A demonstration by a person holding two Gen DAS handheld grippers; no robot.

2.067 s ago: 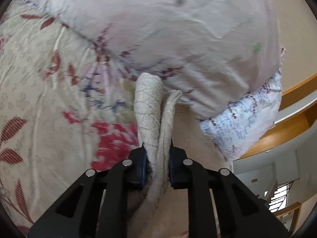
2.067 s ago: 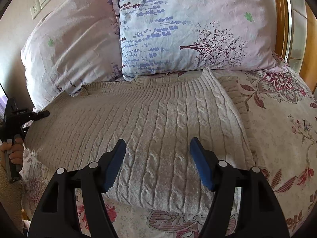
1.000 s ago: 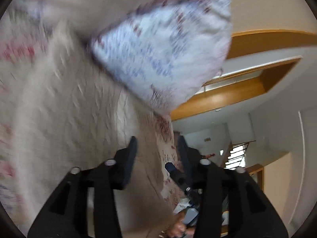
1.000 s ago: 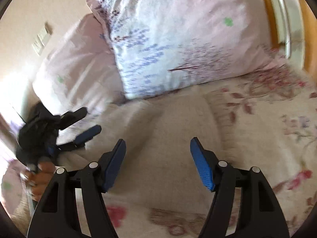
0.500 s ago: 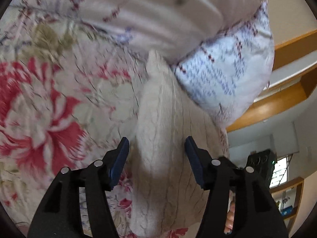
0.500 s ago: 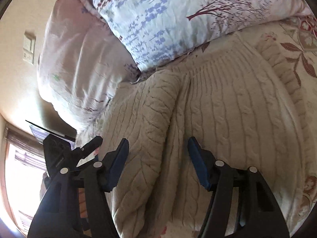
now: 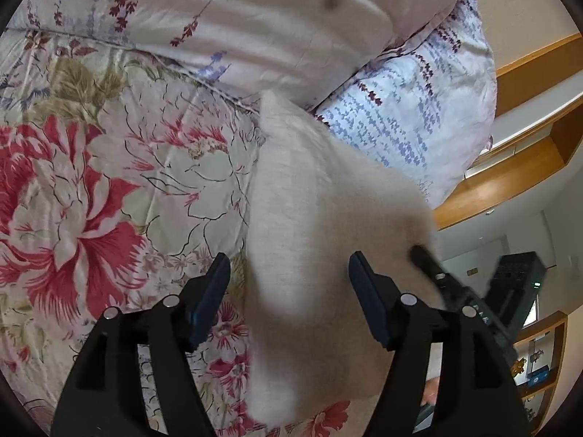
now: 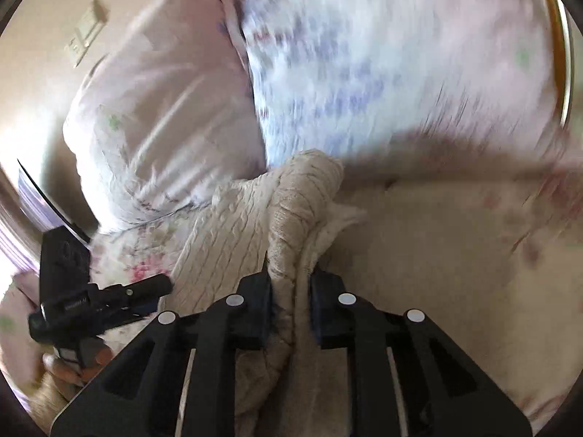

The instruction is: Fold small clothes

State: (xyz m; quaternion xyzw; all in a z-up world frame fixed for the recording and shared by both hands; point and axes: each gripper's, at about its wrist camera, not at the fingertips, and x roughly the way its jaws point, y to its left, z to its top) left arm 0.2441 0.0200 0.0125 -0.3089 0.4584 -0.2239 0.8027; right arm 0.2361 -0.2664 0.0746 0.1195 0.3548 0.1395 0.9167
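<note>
A cream cable-knit sweater [image 7: 320, 225] lies on a floral bedspread below the pillows; it is blurred in the left wrist view. My left gripper [image 7: 288, 287] is open, its jaws on either side of the sweater's near part without gripping it. My right gripper [image 8: 289, 287] is shut on a bunched fold of the sweater [image 8: 298, 204] and lifts it off the bed. The left gripper also shows in the right wrist view [image 8: 98, 302], low at the left beside the sweater. The right gripper's tip shows in the left wrist view [image 7: 433, 273], behind the sweater.
The floral bedspread [image 7: 91, 189] spreads to the left. A pale pink pillow [image 7: 255, 22] and a blue-patterned pillow [image 7: 419, 109] lie at the head of the bed. A wooden headboard [image 7: 510, 174] and a wall switch plate [image 8: 85, 36] stand behind them.
My right gripper has gone from open above the sweater to shut on a fold of it and is moving fast. My left gripper let go of the sweater earlier and stays open.
</note>
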